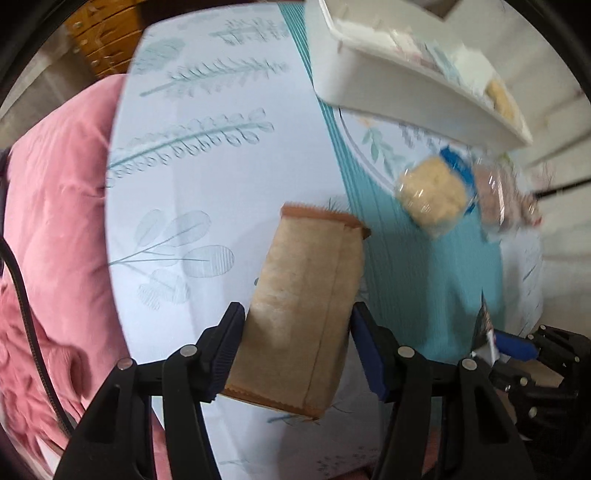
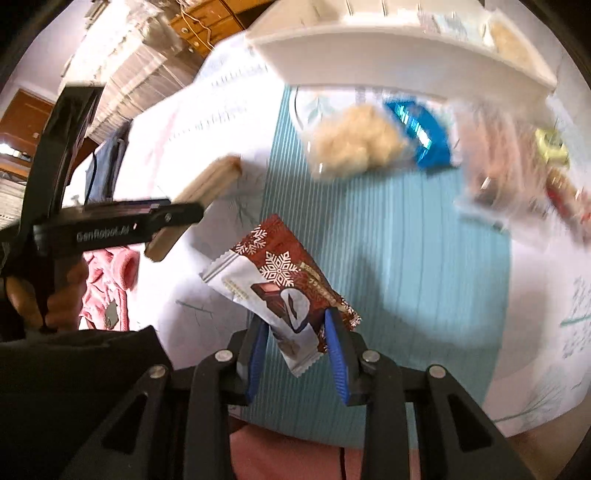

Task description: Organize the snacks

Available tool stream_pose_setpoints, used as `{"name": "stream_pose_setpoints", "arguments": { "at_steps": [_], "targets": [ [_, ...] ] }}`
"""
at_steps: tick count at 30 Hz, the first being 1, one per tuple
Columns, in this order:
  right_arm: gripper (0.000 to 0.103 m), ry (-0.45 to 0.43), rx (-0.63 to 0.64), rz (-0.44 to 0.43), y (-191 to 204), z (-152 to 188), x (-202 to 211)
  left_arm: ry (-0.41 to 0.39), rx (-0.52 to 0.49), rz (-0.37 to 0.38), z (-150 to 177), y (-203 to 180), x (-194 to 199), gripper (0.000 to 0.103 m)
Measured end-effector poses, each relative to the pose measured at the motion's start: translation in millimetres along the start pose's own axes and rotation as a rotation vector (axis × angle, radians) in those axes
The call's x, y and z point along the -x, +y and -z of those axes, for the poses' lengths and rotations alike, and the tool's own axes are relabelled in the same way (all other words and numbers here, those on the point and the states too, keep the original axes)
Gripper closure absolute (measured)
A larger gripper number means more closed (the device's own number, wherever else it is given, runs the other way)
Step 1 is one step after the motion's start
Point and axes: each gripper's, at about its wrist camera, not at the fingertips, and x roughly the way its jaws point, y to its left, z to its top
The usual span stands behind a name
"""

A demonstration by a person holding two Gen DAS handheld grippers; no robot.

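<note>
My left gripper (image 1: 297, 325) is shut on a tan paper-wrapped snack (image 1: 303, 299) and holds it above the table; it also shows in the right wrist view (image 2: 207, 188). My right gripper (image 2: 295, 325) is shut on a brown and white chocolate snack packet with snowflakes (image 2: 280, 280), held above the teal cloth. A white organizer tray (image 1: 391, 85) with several snacks in it stands at the far side; it also shows in the right wrist view (image 2: 388, 62). A clear pack of pale puffed snack with a blue label (image 1: 432, 192) lies in front of the tray.
A clear pack of brownish snacks (image 1: 498, 195) lies right of the puffed pack. The table has a white leaf-print cloth (image 1: 221, 166) with a teal striped band (image 1: 406, 288). Pink bedding (image 1: 55, 221) lies at the left. A wooden cabinet (image 2: 207, 18) stands behind.
</note>
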Motion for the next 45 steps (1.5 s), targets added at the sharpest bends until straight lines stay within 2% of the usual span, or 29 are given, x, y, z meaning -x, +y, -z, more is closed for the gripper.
{"name": "stream_pose_setpoints", "arguments": {
  "at_steps": [2, 5, 6, 7, 12, 23, 28, 31, 33, 34, 35, 38, 45],
  "targets": [
    [0.072, -0.029, 0.013, -0.013, -4, -7, 12, -0.022, 0.029, 0.01, -1, 4, 15, 0.048],
    [0.072, -0.076, 0.027, -0.031, -9, -18, 28, -0.056, 0.067, 0.018, -14, -16, 38, 0.052],
    [0.072, -0.094, 0.028, -0.036, -13, -24, 37, -0.073, 0.077, 0.037, -17, -22, 46, 0.077],
    [0.072, -0.116, 0.031, -0.045, -18, -29, 46, -0.09, 0.094, 0.056, -21, -28, 56, 0.09],
    [0.072, -0.196, 0.05, -0.054, -37, -51, 80, -0.117, 0.136, 0.116, -50, -59, 77, 0.09],
    [0.072, -0.377, 0.057, -0.056, -75, -112, 142, -0.178, 0.116, 0.127, -90, -124, 93, 0.09],
    [0.072, -0.436, 0.057, -0.012, -86, -143, 151, -0.194, 0.128, 0.114, -103, -148, 89, 0.09],
    [0.07, -0.477, 0.017, -0.007, -98, -159, 148, -0.19, 0.147, 0.114, -105, -156, 84, 0.09],
    [0.061, -0.47, -0.026, -0.027, -108, -166, 140, -0.182, 0.162, 0.114, -105, -157, 79, 0.09],
    [0.043, -0.444, -0.056, -0.036, -115, -171, 133, -0.177, 0.171, 0.112, -104, -157, 78, 0.09],
    [0.031, -0.433, -0.074, -0.04, -119, -173, 130, -0.175, 0.175, 0.109, -104, -157, 76, 0.09],
    [0.031, -0.417, -0.116, -0.08, -131, -174, 122, -0.169, 0.191, 0.095, -102, -156, 74, 0.087],
    [0.031, -0.395, -0.196, -0.099, -155, -156, 117, -0.146, 0.202, 0.072, -97, -156, 68, 0.083]
  ]
}}
